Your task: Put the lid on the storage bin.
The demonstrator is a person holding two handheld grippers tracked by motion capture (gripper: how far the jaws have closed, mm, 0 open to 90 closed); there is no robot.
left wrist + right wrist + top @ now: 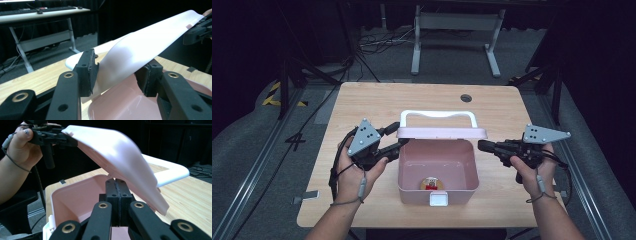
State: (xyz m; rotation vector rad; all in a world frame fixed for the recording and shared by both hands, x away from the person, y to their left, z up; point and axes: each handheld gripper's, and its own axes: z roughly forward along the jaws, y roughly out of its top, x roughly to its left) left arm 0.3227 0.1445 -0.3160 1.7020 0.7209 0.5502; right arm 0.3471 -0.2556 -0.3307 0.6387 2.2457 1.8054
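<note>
A pink box [474,170] stands open at the table's middle, its lid [442,133] raised and a white handle [437,115] behind it. A small round thing with a red spot [432,183] lies on the box floor. My left gripper [399,136] is at the lid's left end. In the left gripper view its jaws [117,75] stand open on either side of the pale lid [150,42]. My right gripper [482,146] is shut and empty. Its tips [118,182] sit at the box's right rim, under the tilted lid [120,157].
The box has a white latch [439,200] on its front wall. The wooden table [362,105] has a round cable hole [466,98] at the back. A white desk frame [457,30] stands on the floor beyond. A small grey tag [309,196] lies near the front left corner.
</note>
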